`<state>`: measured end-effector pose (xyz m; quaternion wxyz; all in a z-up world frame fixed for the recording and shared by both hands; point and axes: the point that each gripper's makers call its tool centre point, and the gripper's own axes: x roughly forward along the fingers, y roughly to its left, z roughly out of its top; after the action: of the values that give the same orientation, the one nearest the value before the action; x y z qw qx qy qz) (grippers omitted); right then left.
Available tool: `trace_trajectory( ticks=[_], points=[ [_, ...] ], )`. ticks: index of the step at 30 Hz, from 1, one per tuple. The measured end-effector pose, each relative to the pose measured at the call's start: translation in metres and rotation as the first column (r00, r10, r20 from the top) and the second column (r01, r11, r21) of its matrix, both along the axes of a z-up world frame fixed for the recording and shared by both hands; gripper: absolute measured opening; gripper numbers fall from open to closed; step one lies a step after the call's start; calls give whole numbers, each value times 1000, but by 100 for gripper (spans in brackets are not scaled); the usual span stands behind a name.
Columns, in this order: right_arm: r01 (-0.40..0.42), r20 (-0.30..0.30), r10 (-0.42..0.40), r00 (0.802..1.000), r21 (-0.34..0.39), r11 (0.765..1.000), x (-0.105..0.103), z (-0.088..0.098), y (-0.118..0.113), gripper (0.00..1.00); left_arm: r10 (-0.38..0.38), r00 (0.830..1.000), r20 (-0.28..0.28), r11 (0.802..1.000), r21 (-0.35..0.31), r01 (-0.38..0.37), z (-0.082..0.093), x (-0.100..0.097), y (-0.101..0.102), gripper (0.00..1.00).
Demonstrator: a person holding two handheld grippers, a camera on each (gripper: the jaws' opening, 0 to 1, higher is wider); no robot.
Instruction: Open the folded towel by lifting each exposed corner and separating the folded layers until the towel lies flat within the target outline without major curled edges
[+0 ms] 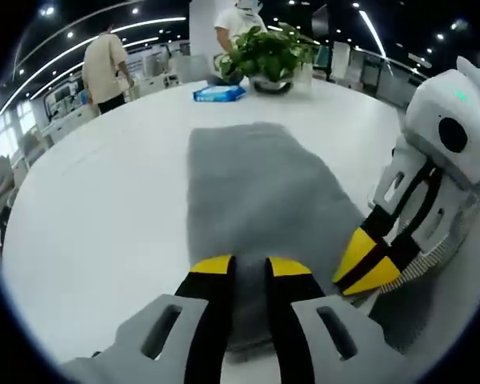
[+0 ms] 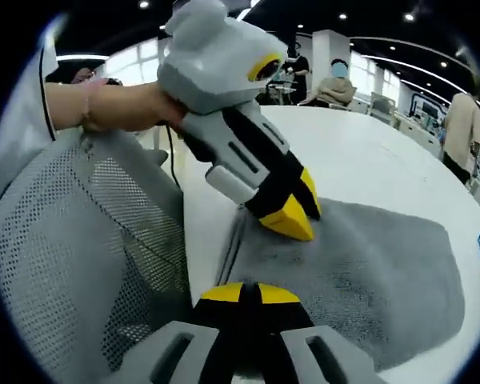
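Observation:
A grey towel [image 1: 256, 184] lies folded on the white round table [image 1: 104, 200], long side running away from me. My left gripper [image 1: 250, 268] sits low over its near edge, jaws drawn close with grey cloth showing in the narrow gap. My right gripper [image 1: 368, 268] comes in from the right, its yellow tips down on the towel's near right edge. In the right gripper view the towel [image 2: 384, 264] spreads to the right, and a raised ridge of cloth runs toward my right gripper [image 2: 250, 294], whose jaws meet. The left gripper [image 2: 292, 220], held by a hand [image 2: 104, 104], presses on the towel just beyond.
A potted plant [image 1: 268, 56] and a blue pack [image 1: 218, 94] stand at the table's far side. A grey mesh chair [image 2: 80, 240] is close at the table's near edge. People [image 1: 104, 68] stand beyond the table [image 2: 368, 152].

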<state>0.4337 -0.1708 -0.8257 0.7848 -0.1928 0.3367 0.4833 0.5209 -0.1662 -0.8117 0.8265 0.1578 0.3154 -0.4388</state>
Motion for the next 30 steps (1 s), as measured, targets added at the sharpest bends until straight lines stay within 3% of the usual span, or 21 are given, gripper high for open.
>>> trace_trajectory(
  ticks=[4,11,13,26,30],
  points=[
    [65,-67,-60,996,64,996,2,-1,-3,1,1,1000,-6,1000,24,0,-8,1,2,15],
    [82,-71,-78,994,54,995,5,-3,-9,0,51,996,-73,998,33,-49,-12,-1,4,13],
    [121,-105,-113,988,66,990,6,-3,-11,0,57,995,-82,998,42,-54,-13,-2,5,13],
    [228,-127,-222,967,39,973,14,-4,-34,0,101,981,-167,994,63,-92,-13,-15,7,11],
    [296,-115,-293,949,14,955,22,-5,-50,0,102,968,-229,994,57,-91,-14,-27,7,10]
  ],
)
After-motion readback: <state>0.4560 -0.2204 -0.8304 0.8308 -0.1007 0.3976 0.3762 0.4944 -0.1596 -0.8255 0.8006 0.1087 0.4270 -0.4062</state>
